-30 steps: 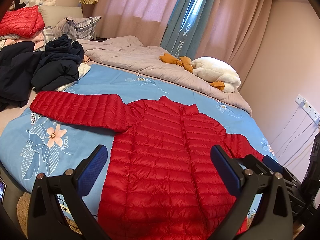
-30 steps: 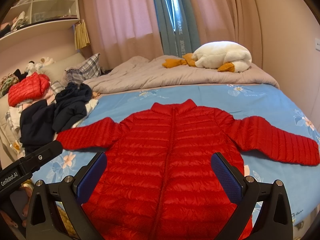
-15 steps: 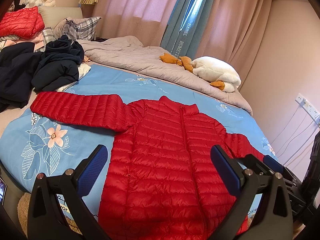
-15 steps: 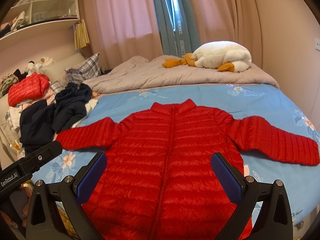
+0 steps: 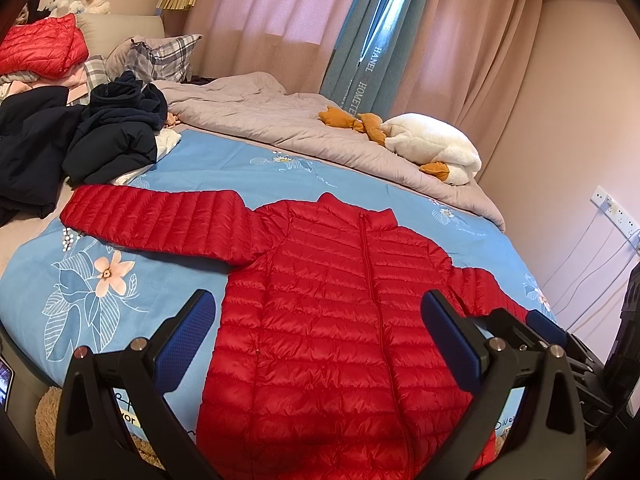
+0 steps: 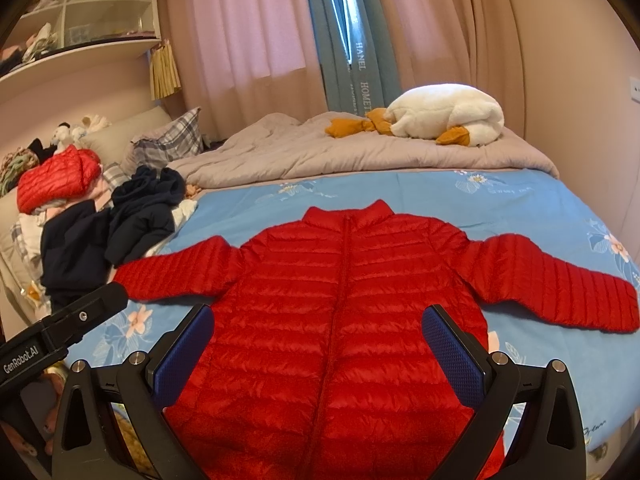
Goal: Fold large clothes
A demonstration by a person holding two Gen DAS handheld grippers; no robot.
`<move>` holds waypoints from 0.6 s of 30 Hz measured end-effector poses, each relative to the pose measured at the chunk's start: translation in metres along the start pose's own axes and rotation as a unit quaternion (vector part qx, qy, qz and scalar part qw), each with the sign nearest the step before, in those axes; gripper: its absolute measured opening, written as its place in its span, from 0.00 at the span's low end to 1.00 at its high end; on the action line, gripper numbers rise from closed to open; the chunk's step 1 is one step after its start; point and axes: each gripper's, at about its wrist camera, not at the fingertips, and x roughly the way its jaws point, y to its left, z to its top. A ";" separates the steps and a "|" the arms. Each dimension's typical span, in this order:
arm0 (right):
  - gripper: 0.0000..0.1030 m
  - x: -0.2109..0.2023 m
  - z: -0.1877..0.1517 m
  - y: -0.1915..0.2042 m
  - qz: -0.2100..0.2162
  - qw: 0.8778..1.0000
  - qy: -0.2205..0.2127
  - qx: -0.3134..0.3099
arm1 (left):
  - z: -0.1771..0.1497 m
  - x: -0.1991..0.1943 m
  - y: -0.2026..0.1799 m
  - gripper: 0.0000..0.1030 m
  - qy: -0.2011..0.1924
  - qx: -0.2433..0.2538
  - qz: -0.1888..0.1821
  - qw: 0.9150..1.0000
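A red quilted puffer jacket [image 5: 340,300] lies flat and zipped on the blue floral sheet [image 5: 120,280], collar away from me, both sleeves spread out to the sides. It also shows in the right wrist view [image 6: 344,300]. My left gripper [image 5: 318,320] is open and empty, held above the jacket's lower body. My right gripper [image 6: 318,332] is open and empty, held above the jacket's lower middle. The right gripper's body shows at the right edge of the left wrist view [image 5: 560,344].
A pile of dark navy clothes [image 5: 100,140] lies at the left of the bed, with a folded red jacket [image 5: 40,48] behind it. A grey duvet [image 5: 280,124] and a white plush goose [image 5: 432,148] lie at the far side. A wall stands close on the right.
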 end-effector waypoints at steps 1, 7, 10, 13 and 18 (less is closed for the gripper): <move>1.00 0.000 0.000 0.000 0.000 1.000 0.000 0.000 | 0.000 0.001 -0.001 1.00 0.000 0.000 0.000 1.000; 1.00 0.000 0.000 0.000 0.002 1.000 0.000 0.001 | 0.000 0.002 -0.001 1.00 0.002 0.000 0.000 1.000; 1.00 0.001 0.000 -0.001 0.002 1.000 0.001 0.001 | 0.001 0.002 -0.002 1.00 0.003 0.001 0.001 1.000; 1.00 0.001 0.001 0.000 0.003 1.000 0.000 0.002 | 0.001 0.003 -0.002 1.00 0.003 0.001 0.001 1.000; 1.00 0.003 0.001 0.000 0.002 1.000 0.001 0.002 | 0.001 0.008 -0.004 1.00 0.008 0.001 0.003 1.000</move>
